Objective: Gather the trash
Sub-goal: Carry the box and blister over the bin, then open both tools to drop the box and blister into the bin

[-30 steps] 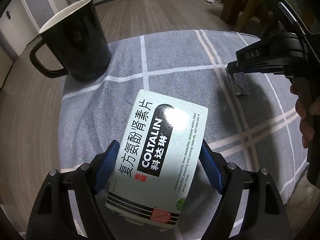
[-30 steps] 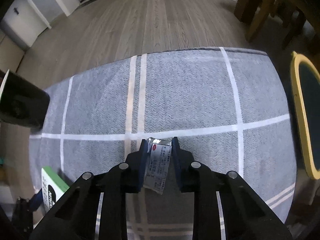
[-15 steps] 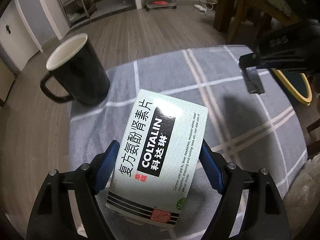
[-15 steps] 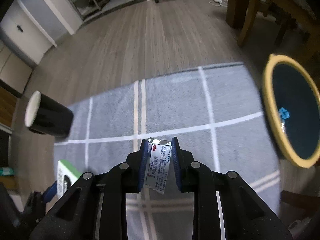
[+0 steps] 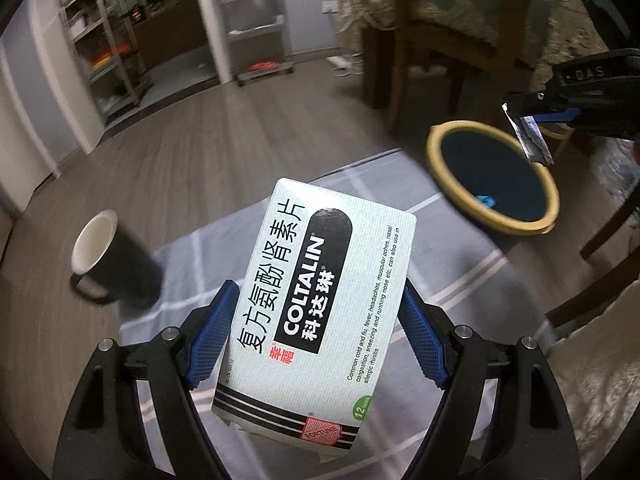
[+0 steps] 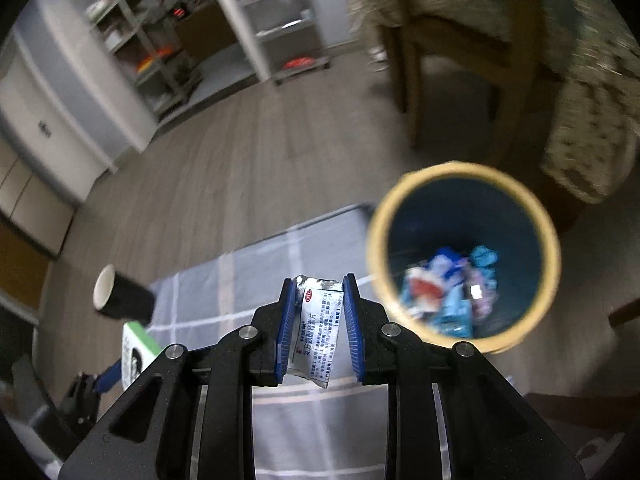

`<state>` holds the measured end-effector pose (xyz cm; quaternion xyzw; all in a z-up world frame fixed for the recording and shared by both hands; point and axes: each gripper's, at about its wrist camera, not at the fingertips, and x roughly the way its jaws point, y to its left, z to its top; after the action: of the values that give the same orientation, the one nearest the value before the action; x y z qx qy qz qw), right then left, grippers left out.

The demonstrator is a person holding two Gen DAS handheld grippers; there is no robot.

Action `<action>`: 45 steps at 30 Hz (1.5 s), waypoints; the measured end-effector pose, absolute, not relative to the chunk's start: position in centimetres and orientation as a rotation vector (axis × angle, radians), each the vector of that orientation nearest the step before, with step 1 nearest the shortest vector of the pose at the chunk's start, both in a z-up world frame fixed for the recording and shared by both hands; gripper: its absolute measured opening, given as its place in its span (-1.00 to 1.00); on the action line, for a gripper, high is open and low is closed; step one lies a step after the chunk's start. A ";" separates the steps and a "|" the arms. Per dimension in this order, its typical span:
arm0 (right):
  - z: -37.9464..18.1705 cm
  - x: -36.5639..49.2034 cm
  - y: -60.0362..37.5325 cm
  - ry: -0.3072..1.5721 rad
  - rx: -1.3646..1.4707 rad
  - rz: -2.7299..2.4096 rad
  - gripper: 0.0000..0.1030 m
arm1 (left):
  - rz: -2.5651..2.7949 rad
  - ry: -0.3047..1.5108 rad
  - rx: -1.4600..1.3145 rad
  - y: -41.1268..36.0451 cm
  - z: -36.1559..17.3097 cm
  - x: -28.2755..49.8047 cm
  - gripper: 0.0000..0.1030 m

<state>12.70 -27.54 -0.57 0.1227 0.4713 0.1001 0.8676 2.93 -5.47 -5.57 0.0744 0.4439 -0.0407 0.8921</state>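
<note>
My left gripper (image 5: 316, 304) is shut on a white Coltalin medicine box (image 5: 320, 304), held high above the grey checked tablecloth (image 5: 452, 280). My right gripper (image 6: 318, 300) is shut on a silver foil sachet (image 6: 318, 332), held in the air left of a bin. The bin (image 6: 464, 196) has a yellow rim and dark blue inside, with several wrappers at its bottom. In the left wrist view the bin (image 5: 436, 156) stands to the right past the table edge, and the right gripper (image 5: 532, 114) with the sachet (image 5: 530, 138) hangs above its far rim.
A black mug (image 5: 116, 268) stands at the table's left edge; it also shows in the right wrist view (image 6: 124, 298). Wooden chair legs (image 6: 408, 60) and a draped cloth (image 6: 592, 128) stand behind the bin. Shelving units (image 5: 108, 52) line the far wall.
Both grippers have risen well above the table with their loads. The right gripper has swung right, and the bin's inside now shows in its view.
</note>
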 end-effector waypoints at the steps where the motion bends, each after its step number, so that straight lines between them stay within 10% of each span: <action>1: -0.7 13.0 -28.6 0.987 0.267 0.193 -0.50 | -0.097 0.917 0.160 -6.1 -5.5 3.3 0.51; 27: -8.1 20.7 -41.6 1.153 0.340 -0.012 -0.49 | -0.431 0.881 0.307 -26.4 -9.5 18.1 0.52; 45: -2.3 13.7 -38.2 1.013 0.328 0.061 -0.13 | -0.341 0.757 0.141 -16.7 -1.7 10.6 0.71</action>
<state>13.67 -38.23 -2.34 0.1565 0.4828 0.0292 0.8611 10.57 -16.73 -1.70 0.0685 0.3675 -0.1653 0.9126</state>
